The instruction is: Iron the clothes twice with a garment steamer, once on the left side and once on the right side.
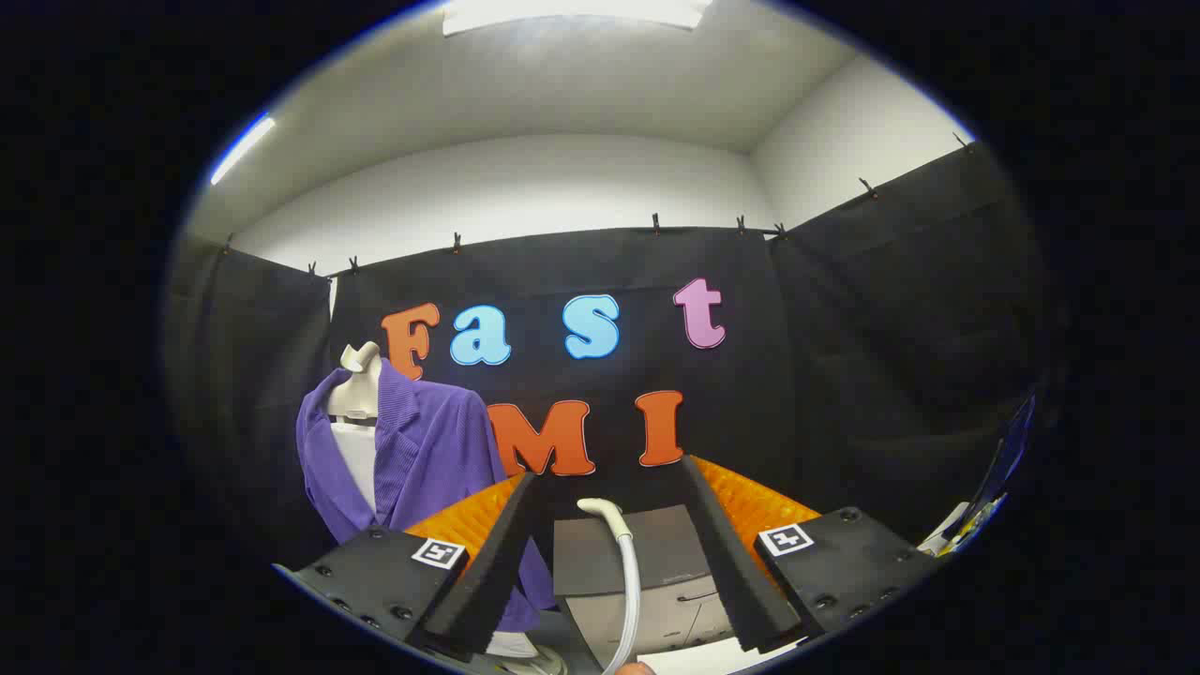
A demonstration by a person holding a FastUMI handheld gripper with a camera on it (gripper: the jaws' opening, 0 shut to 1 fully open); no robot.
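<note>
A purple jacket (427, 459) hangs on a pale mannequin bust (356, 398) to the left of my fingers, its hem reaching behind the left finger. My gripper (609, 562) is open, the two fingers spread wide with nothing pressed between them. Between and just beyond them rises a white curved steamer handle or hose (623, 553), standing in front of a grey box-like unit (647, 581). Neither finger touches the white handle.
Black cloth walls close the booth behind and to the right. An orange ribbed surface (750, 502) lies beyond the grey unit. Some coloured items (994, 487) sit at the far right edge of the booth.
</note>
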